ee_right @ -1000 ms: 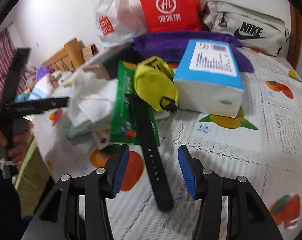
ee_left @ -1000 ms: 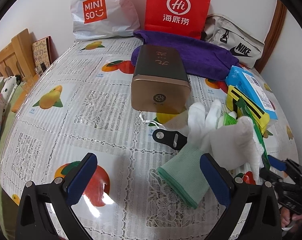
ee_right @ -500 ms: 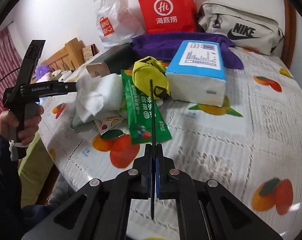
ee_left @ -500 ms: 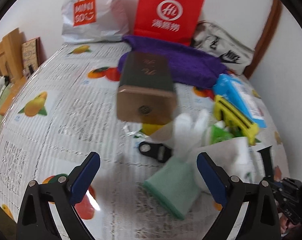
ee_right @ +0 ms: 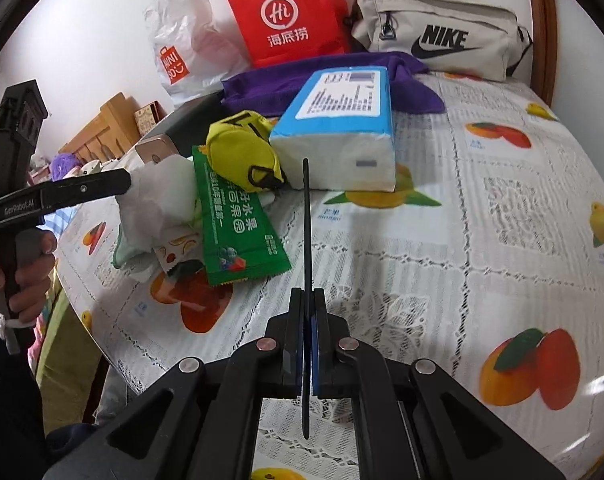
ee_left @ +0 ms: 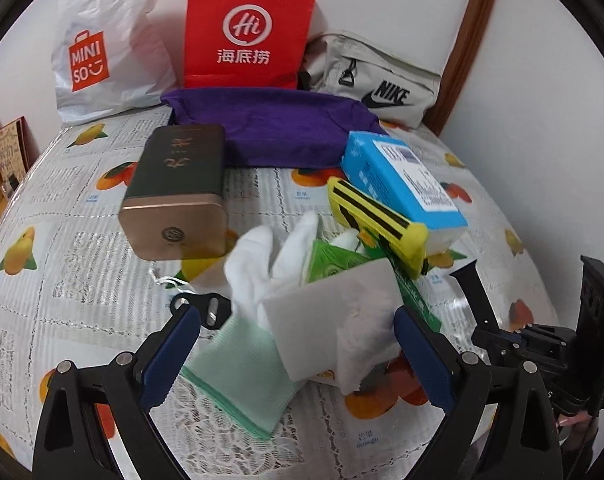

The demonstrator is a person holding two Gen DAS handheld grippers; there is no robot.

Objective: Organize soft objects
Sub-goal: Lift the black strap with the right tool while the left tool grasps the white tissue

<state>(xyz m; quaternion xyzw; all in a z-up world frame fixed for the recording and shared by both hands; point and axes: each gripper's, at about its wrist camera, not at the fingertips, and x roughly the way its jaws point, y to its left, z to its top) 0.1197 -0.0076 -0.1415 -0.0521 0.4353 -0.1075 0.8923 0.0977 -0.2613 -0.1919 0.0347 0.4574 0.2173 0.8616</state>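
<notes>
My left gripper (ee_left: 295, 360) stands open, its blue pads (ee_left: 169, 356) wide on either side of a white foam block (ee_left: 330, 320) and a white glove with a green cuff (ee_left: 237, 372); neither pad presses on them. Crumpled white tissue (ee_left: 362, 364) lies under the block. My right gripper (ee_right: 306, 308) is shut on a black strap (ee_right: 306, 232), which sticks up edge-on above the tablecloth. That strap (ee_left: 472, 292) also shows at the right of the left wrist view. A purple towel (ee_left: 269, 128) lies at the back.
A gold-ended tin (ee_left: 177, 196), a blue tissue pack (ee_right: 342, 136), a yellow pouch (ee_right: 241, 152) and a green snack packet (ee_right: 233, 220) crowd the pile. A red bag (ee_left: 245, 32), a white Miniso bag (ee_left: 97, 52) and a Nike pouch (ee_right: 442, 36) line the wall. A small black buckle (ee_left: 209, 308) lies near the glove.
My right gripper has shut on the black strap and lifted it off the table. My left gripper has moved right, over the glove and foam block.
</notes>
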